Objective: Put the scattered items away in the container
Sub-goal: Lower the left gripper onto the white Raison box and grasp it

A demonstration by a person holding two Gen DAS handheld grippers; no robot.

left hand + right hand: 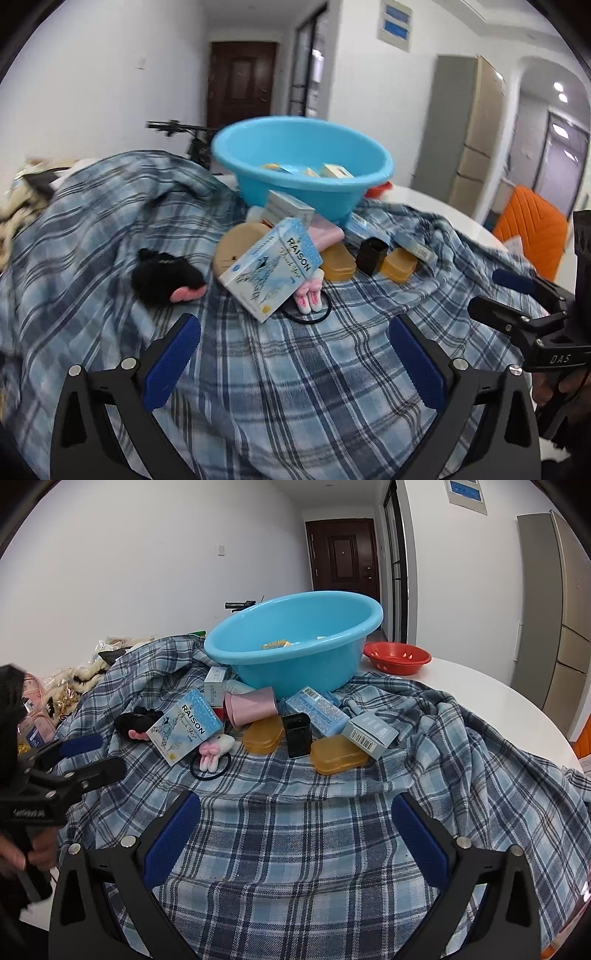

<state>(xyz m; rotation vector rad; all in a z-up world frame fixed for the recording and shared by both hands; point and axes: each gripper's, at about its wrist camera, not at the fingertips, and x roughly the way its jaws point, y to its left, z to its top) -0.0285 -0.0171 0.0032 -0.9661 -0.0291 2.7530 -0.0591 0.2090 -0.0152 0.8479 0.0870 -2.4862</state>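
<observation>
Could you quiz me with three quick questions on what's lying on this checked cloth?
1. True or false: the blue basin already holds some items.
2. The RAISON box leans beside which? A) a pink bunny hair tie B) a spoon C) a mug
3. How many amber cases lie out?

Key: 1 true. 2 A. 3 two; the second lies left of the black box.
</observation>
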